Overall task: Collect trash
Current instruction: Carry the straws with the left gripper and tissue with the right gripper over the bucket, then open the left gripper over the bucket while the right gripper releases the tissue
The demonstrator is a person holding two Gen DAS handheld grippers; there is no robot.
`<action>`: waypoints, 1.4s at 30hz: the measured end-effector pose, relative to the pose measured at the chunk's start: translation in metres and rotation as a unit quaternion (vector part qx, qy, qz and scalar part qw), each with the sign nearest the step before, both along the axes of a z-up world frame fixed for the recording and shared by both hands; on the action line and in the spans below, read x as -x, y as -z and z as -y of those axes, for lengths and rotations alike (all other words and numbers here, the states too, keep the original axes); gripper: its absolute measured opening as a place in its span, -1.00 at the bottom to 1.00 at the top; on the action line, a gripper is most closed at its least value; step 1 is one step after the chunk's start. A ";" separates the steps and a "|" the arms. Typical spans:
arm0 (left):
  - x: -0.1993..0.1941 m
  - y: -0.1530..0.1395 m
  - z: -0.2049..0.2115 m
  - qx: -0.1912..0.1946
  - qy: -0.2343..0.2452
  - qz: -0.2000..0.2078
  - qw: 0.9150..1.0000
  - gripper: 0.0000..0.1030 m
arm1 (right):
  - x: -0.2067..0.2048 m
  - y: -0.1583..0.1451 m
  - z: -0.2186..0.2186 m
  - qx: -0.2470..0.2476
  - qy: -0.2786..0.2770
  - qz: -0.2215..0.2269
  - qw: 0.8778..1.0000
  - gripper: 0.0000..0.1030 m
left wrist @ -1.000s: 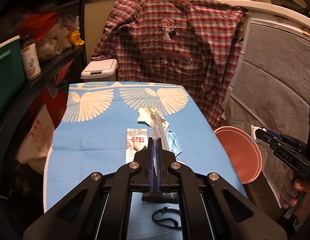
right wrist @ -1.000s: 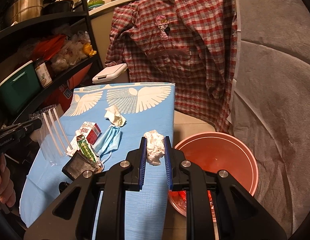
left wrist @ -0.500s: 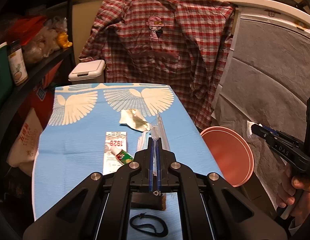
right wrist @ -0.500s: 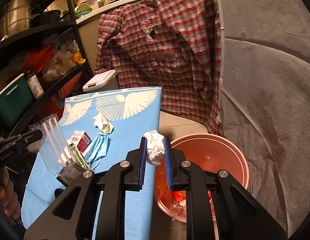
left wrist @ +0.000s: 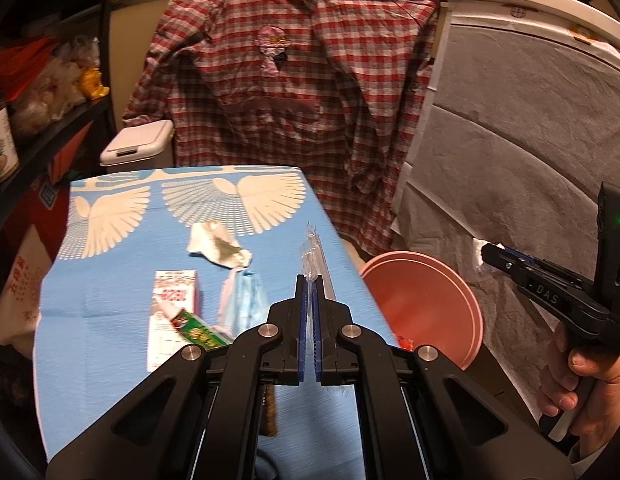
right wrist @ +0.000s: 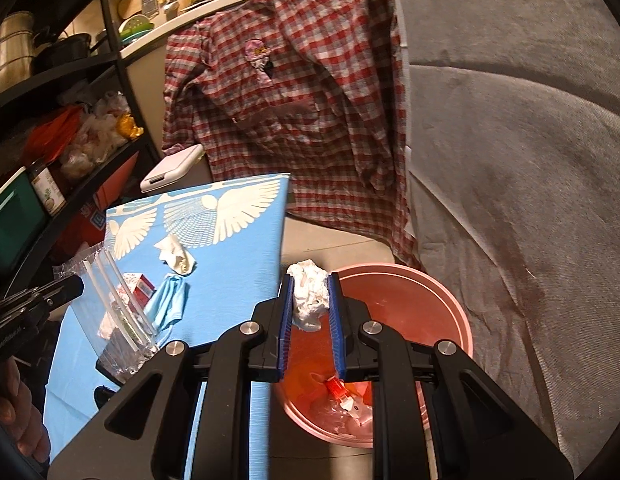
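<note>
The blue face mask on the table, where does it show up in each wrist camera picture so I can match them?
Left wrist view: the blue face mask lies at centre left, just below the crumpled tissue, beside the red and white carton.
Right wrist view: the mask sits lower left, again below that tissue.
Shared landmark: the plaid shirt hanging behind the table.

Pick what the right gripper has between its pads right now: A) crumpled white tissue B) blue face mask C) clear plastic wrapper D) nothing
A: the right gripper is shut on a crumpled white tissue, held near the rim of the pink basin; the clear plastic wrapper is in the left gripper.
</note>
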State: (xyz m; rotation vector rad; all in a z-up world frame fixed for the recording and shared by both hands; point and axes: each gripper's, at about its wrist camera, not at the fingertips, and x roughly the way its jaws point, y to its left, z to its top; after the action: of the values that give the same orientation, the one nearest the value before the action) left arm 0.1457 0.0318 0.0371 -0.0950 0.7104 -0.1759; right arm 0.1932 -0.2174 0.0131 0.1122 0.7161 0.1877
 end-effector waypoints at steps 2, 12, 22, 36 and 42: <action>-0.003 0.002 0.008 0.003 0.006 -0.002 1.000 -0.95 | -0.001 0.001 0.004 0.001 0.005 -0.002 1.000 -0.66; -0.021 0.012 0.045 0.014 0.035 -0.009 0.999 -0.95 | -0.006 0.006 0.025 0.008 0.029 -0.012 0.999 -0.66; -0.041 0.027 0.085 0.018 0.061 -0.028 0.998 -0.95 | -0.011 0.014 0.036 0.013 0.041 -0.025 0.999 -0.66; -0.063 0.054 0.116 0.022 0.077 -0.067 0.995 -0.95 | -0.021 0.024 0.046 0.012 0.056 -0.044 0.997 -0.60; -0.068 0.063 0.124 0.019 0.087 -0.086 0.992 -0.75 | -0.025 0.029 0.048 0.012 0.063 -0.055 0.996 -0.17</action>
State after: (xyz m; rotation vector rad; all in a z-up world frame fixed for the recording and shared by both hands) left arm 0.2142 -0.0918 -0.0257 -0.0851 0.8872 -0.3520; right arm 0.2177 -0.2658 -0.0155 0.1460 0.8188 0.0527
